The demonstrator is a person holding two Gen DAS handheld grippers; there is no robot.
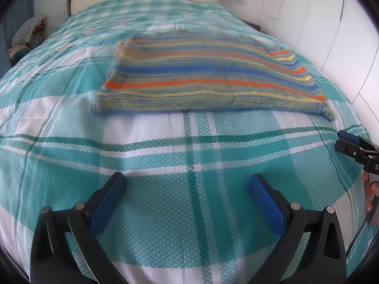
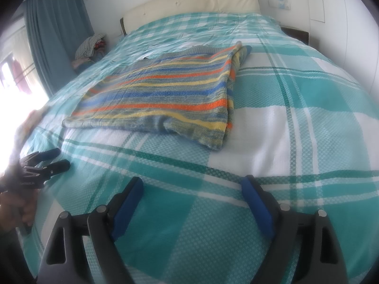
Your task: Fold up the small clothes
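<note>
Two grippers are hovering over the near part of the bed, neither holding anything. Left gripper [image 1: 187, 182] is showing its jaws spread wide, blue pads [image 1: 107, 203] facing only the checked teal bedspread [image 1: 189, 224]. Right gripper [image 2: 193, 185] is likewise standing wide, nothing between its fingers.

Striped knit garment [image 1: 201, 75] is lying flat mid-bed, well apart from both grippers, beyond a bare band of bedspread. Its sides are looking turned in: along the right edge in the right wrist view a folded layer [image 2: 234, 71] is showing, stripes running at a different angle beneath the top face. Near hem is sitting fairly straight with a slight ripple. Grey collar edge is peeking out at the far end.

Judging progress: side folds are appearing done, leaving a long rectangle. What is seeming left is at least one crosswise fold, hem toward collar, then any tidying.

Background: cream headboard [image 2: 189, 2] at the far end, teal curtain [image 2: 54, 23] by the window, a heap of other clothes [image 2: 91, 45] beside the bed on the left. Whether those are waiting their turn, cannot tell.
</note>
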